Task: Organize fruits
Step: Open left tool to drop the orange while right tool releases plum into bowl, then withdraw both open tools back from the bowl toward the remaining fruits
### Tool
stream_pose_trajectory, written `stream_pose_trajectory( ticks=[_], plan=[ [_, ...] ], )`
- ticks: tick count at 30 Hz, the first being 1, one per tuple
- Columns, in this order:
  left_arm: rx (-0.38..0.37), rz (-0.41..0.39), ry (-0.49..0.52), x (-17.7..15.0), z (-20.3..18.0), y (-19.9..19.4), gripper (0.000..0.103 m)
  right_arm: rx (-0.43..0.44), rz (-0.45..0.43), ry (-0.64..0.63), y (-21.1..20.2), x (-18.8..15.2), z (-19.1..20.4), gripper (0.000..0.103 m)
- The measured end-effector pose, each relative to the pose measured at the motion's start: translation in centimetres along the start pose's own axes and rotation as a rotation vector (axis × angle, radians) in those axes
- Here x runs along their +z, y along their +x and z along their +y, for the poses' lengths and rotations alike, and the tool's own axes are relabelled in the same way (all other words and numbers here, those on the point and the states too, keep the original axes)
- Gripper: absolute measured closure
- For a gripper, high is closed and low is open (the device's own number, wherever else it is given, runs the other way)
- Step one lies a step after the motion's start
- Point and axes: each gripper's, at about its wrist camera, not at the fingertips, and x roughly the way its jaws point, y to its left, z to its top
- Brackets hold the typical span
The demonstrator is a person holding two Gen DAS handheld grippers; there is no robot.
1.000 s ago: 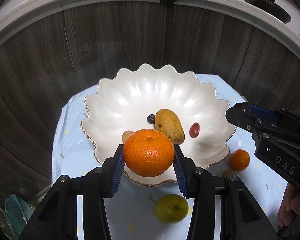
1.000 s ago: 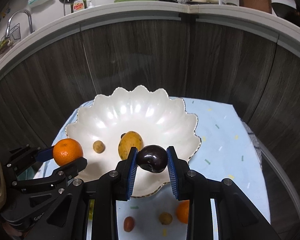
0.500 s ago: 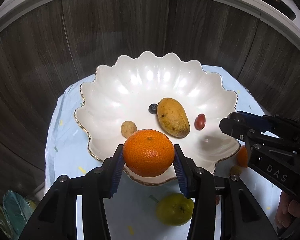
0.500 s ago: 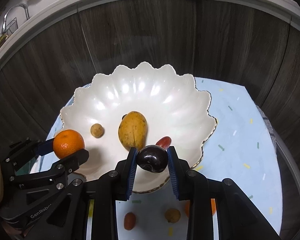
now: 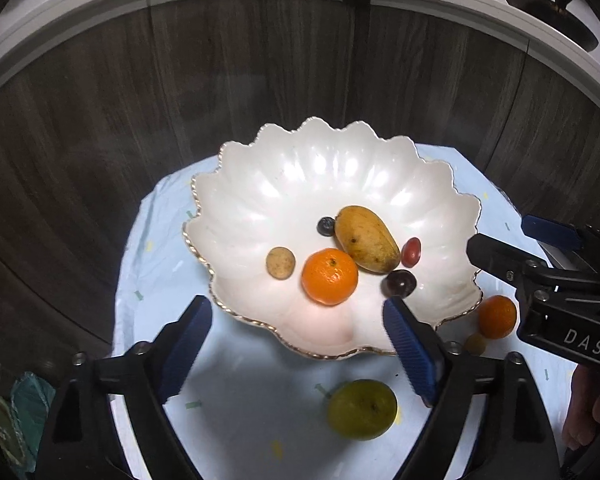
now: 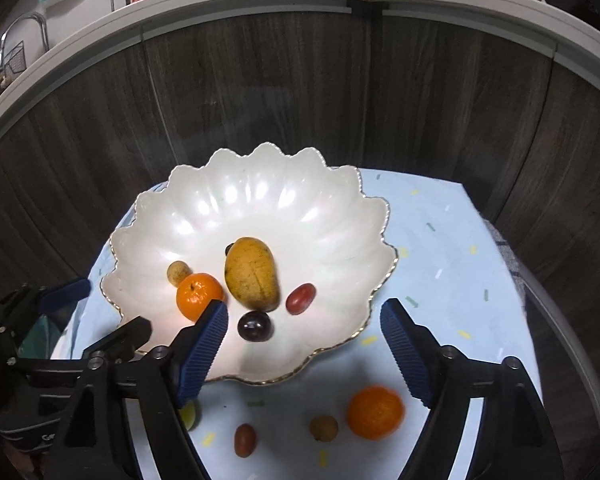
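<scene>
Both jaws are opening, empty: left gripper point(image 5: 296, 344) and right gripper point(image 6: 304, 344) hover at the white bowl's point(image 5: 300, 184) near rim. Inside lie the orange point(image 5: 330, 276) and dark plum point(image 6: 254, 325), beside a mango point(image 6: 252, 274).

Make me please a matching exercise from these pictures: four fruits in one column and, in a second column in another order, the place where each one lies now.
Fruits:
1. mango
2. dark plum
3. green fruit
4. small red fruit

Places:
A. on the blue cloth, outside the bowl, seen in the left wrist view
B. in the bowl, right of the mango in the right wrist view
C. in the middle of the bowl, the longest fruit there
D. in the bowl, nearest its front rim, below the mango in the right wrist view

Pairs: 1-C, 2-D, 3-A, 4-B
</scene>
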Motion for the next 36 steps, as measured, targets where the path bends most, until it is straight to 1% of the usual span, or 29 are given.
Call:
stream_pose_trajectory(
  ticks=[4,11,18,23,36],
  plan=[
    [0.012,-0.014,0.002,0.1,0.0,-1.0,0.011,-0.008,-0.013,0.007,-0.9,0.0,-0.1,0.023],
    [0.020,-0.047,0.022,0.4,-0.8,-3.3,0.011,-0.012,-0.043,0.023,-2.9,-0.3,-0.8,0.023],
    [0.020,-0.069,0.031,-0.1,-2.0,-4.9,0.011,-0.018,-0.069,0.037,-4.9,-0.8,-1.7,0.023],
    [0.021,-0.071,0.028,-0.8,-2.8,-5.3,0.011,-0.020,-0.078,0.042,-5.9,-1.6,-2.3,0.023],
    [0.027,-0.079,0.051,-2.3,-4.4,-6.3,0.011,-0.022,-0.075,0.049,-6.8,-3.6,-3.5,0.023]
  ],
)
